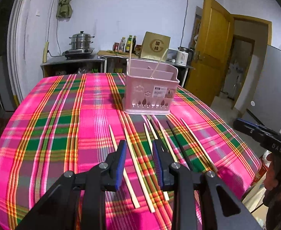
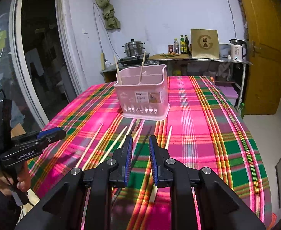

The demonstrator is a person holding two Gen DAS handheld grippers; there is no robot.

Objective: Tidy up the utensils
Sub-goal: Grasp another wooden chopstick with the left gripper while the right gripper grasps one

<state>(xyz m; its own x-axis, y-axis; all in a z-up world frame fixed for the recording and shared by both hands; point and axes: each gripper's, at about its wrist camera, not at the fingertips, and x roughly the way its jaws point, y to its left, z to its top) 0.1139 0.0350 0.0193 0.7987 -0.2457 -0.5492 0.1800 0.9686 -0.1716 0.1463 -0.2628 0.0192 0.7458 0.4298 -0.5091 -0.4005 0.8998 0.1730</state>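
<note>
Facing purple crate [image 2: 227, 93] beyond table.

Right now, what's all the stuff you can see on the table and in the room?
Basket: one, pink, on the tablecloth.
Chopsticks in basket: two, pale wood, leaning upright.
Loose chopsticks: several pale, at least one dark, on the cloth in front of the basket.
Tablecloth: one, pink, green and orange plaid.
Steamer pot: one, silver, back counter.
Bottles: several, back counter.
Box: one, gold, behind the basket.
Kettle: one, white, counter.
Door: yellow, open.
Left gripper: black, blue pads, open, empty.
Right gripper: same, open, empty.
</note>
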